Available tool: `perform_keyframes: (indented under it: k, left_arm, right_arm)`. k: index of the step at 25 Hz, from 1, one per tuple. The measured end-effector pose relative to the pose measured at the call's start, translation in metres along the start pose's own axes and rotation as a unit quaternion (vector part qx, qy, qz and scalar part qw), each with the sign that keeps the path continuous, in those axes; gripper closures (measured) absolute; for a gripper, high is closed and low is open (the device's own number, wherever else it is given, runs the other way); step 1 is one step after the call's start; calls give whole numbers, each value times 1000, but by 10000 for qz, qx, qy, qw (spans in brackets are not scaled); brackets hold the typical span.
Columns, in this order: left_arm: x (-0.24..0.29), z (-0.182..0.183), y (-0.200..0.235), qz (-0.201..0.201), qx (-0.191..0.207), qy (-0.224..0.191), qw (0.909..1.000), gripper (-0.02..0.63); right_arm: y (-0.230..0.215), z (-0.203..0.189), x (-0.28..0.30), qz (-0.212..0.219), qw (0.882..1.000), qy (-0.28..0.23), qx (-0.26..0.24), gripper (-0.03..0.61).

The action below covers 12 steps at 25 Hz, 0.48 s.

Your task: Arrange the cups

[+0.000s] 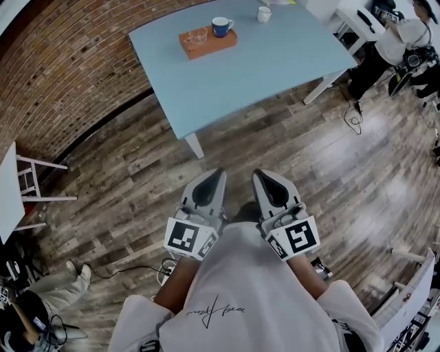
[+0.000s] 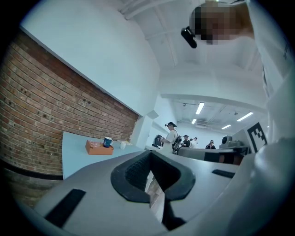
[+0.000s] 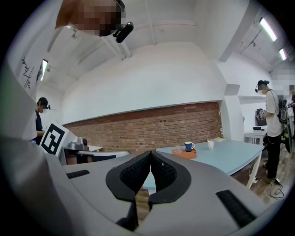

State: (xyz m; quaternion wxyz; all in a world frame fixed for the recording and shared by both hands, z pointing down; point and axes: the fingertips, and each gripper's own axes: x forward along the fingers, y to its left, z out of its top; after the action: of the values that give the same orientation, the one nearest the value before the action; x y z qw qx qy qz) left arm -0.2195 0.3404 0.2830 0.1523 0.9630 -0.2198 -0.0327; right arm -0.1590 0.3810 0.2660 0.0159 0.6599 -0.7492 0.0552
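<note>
Head view, looking down: at 12 o'clock on the pale blue table (image 1: 261,62), an orange tray (image 1: 210,46) bearing a blue mug (image 1: 221,26) and, just at the mug's 8 o'clock, a clear glass cup (image 1: 196,35). At the tray's 2 o'clock, apart on bare tabletop, a white cup (image 1: 264,14). Cup contents too small to tell. At 6 o'clock, well apart from the table, left gripper (image 1: 210,184) and right gripper (image 1: 271,185) side by side, jaws pressed fully together, gripping nothing.
</note>
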Motion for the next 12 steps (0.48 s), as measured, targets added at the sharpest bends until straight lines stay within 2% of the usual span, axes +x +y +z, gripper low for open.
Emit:
perform_keyframes:
  k: [8,12]
  left_arm:
    - [33,-3,14,182,-16,93,9998,604]
    - [67,3,27,384,21,32,9993,604]
  right_arm:
    - [-33,-8,25,-47,9999,63,153,557]
    - [-63,-3,52,178,9997,54,126,557]
